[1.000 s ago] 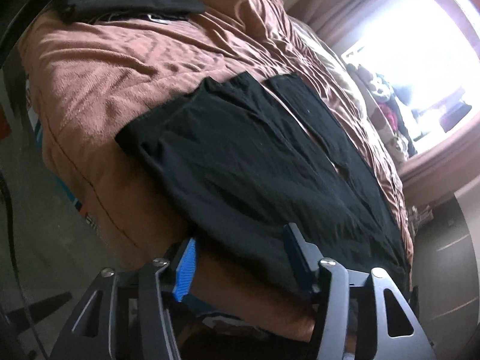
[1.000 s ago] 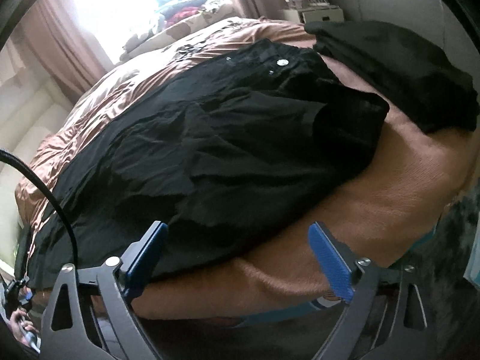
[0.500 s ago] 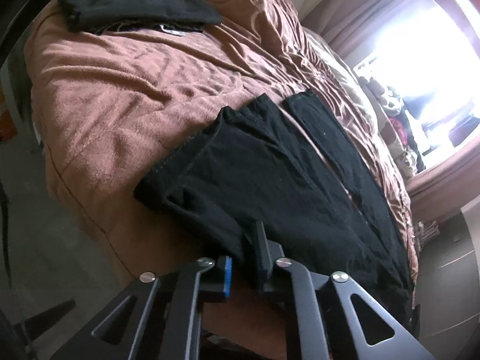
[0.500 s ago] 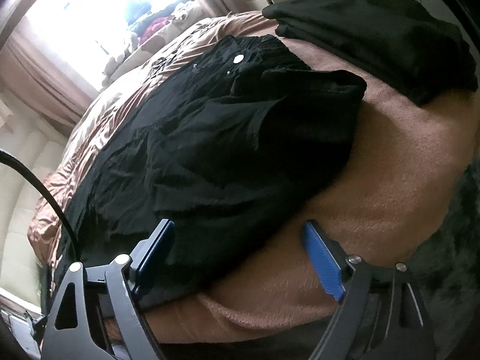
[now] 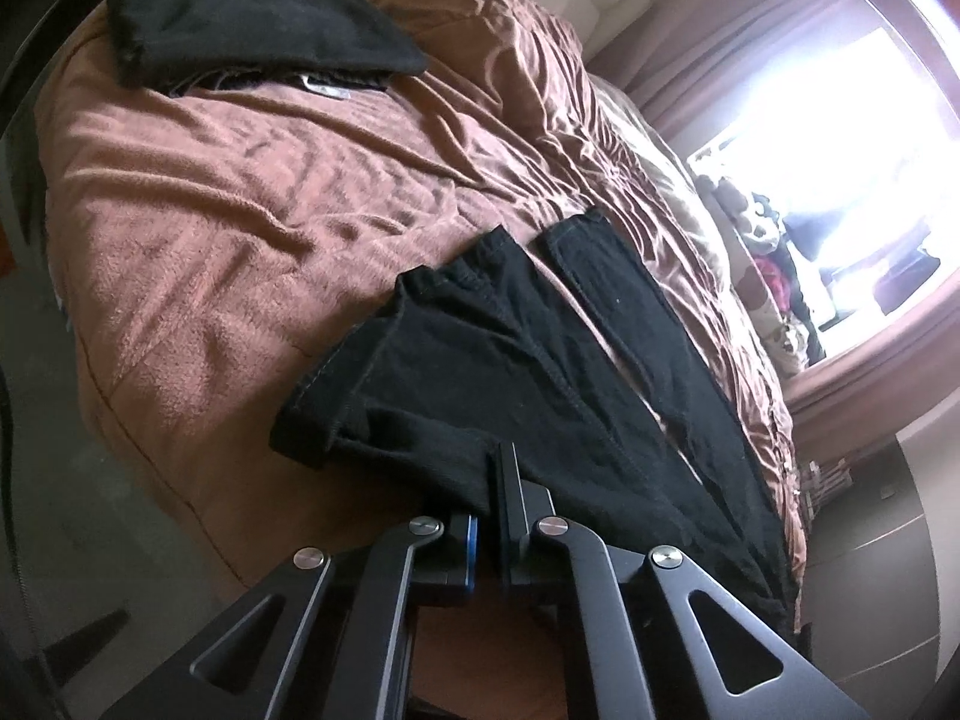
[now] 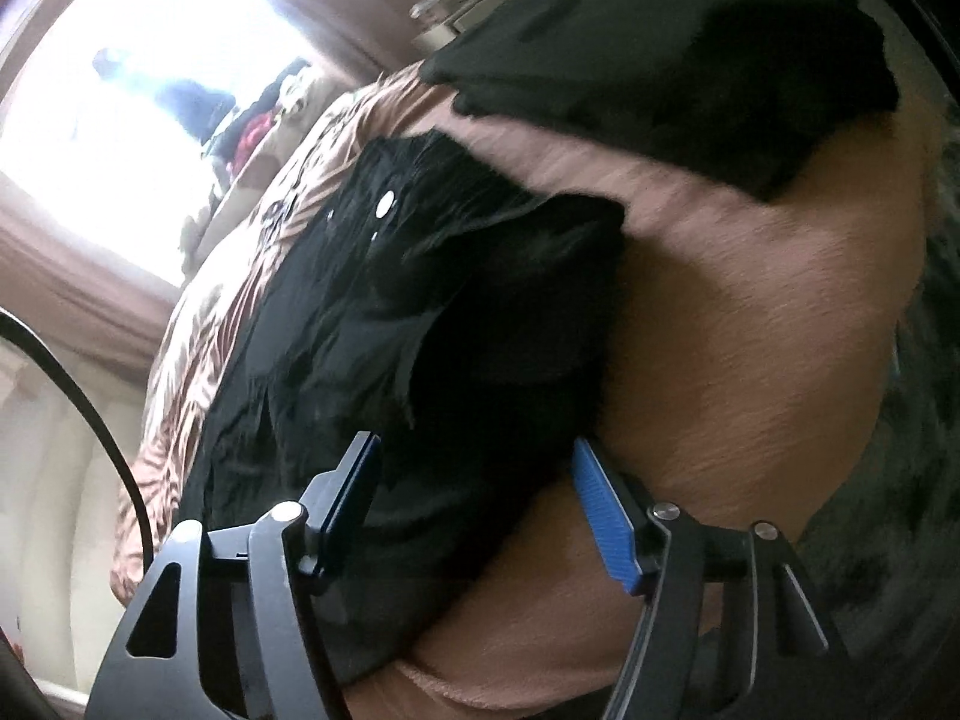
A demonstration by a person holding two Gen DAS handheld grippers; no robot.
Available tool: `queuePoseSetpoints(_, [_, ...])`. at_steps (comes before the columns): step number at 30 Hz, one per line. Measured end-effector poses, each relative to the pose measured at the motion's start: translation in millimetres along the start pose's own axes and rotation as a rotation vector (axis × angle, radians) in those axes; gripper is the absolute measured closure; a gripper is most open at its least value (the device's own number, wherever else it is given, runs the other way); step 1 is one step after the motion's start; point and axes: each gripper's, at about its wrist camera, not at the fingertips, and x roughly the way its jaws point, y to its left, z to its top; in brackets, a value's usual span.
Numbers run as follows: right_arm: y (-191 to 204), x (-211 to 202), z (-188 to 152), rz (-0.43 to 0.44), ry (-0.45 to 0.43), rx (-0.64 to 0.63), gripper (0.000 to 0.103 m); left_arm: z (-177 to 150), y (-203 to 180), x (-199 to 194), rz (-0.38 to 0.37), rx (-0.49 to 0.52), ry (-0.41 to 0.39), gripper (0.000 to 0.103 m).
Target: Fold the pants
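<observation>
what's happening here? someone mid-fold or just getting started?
Just getting started. A person with two handheld grippers is working on black pants spread on a brown bedspread. The left gripper is shut on the near edge of a leg end. The right gripper has just been closing around the waist end, fabric between its jaws but not yet pinched. No fold made yet. Another dark garment lies apart.

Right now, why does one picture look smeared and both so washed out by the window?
Right wrist view: motion blur smears the black pants and brown blanket. Left wrist view: sharp, seams on the pants readable. Both views: the window is blown out to white, and the fisheye lens bends the bed's edges.
</observation>
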Motion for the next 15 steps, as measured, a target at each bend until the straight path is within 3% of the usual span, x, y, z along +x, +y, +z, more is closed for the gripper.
queuePoseSetpoints(6, [-3.7,9.0,1.4,0.042,0.041,0.003,0.039,0.7,-1.3,0.3,0.004,0.005,0.000,0.098])
queuePoseSetpoints(10, [-4.9,24.6,1.5,0.120,0.076,0.011,0.043,2.3,-2.2,-0.4,-0.001,0.002,-0.007,0.099])
queuePoseSetpoints(12, [-8.1,34.9,6.6,0.153,0.104,0.023,0.070,3.5,-3.7,-1.5,-0.007,0.008,-0.013,0.100])
queuePoseSetpoints(15, [-11.5,31.9,9.3,0.189,0.096,0.014,0.090,6.4,-1.7,-2.9,-0.022,-0.009,-0.012,0.100])
